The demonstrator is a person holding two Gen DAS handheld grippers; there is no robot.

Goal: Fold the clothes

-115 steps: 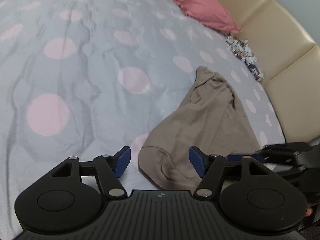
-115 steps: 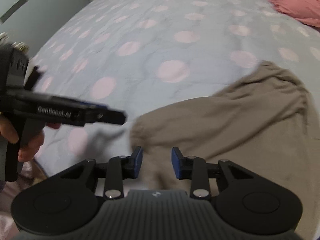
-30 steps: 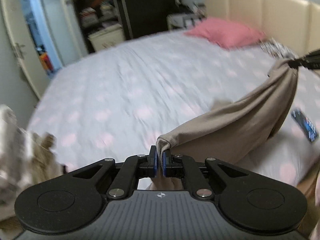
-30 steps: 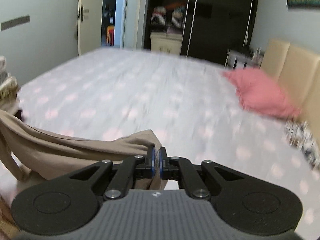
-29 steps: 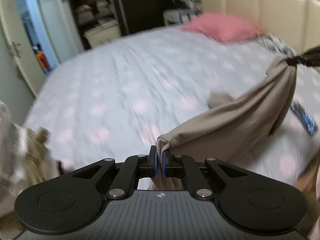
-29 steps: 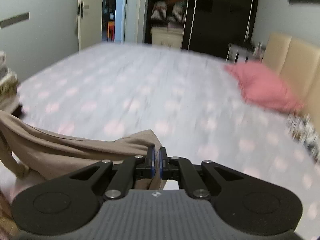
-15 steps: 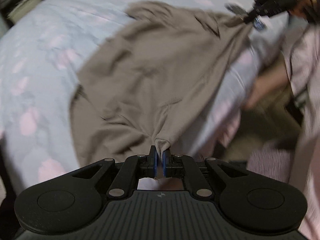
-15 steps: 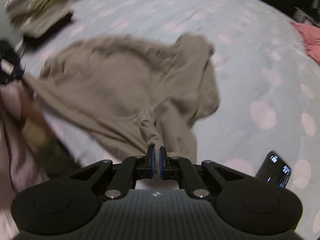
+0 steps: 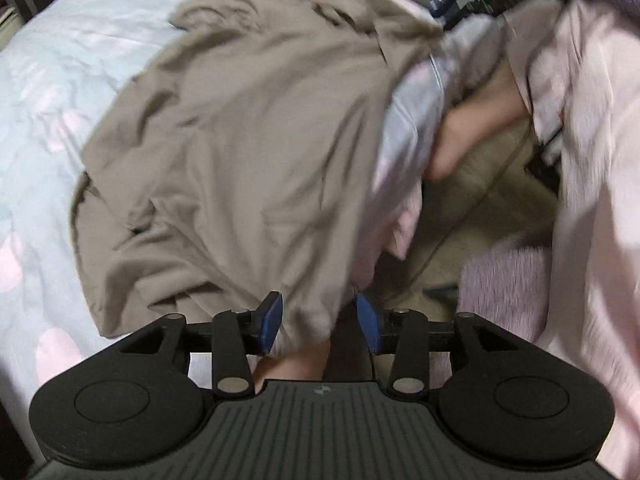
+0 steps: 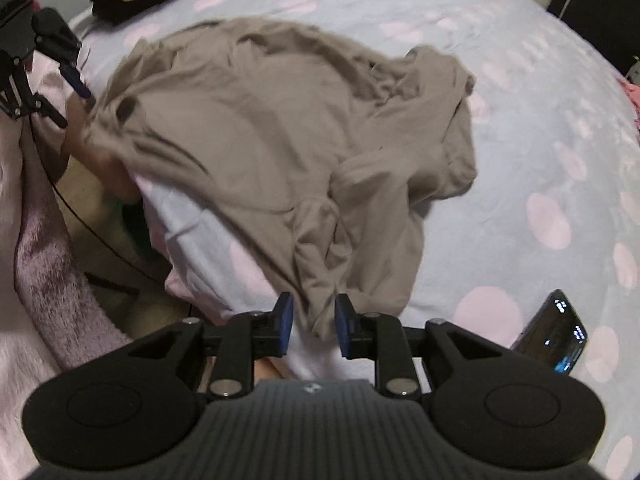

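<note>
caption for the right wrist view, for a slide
Right gripper open over the edge of a tan garment spread on the dotted bedsheet, phone alongside.

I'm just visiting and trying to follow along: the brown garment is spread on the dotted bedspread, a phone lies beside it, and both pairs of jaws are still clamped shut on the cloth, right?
Not quite. Both wrist views show the jaws open: the left gripper and right gripper have let go. The brown fabric garment does lie on the pale blue, pink-dotted bedspread, with the dark phone beside it.
</note>
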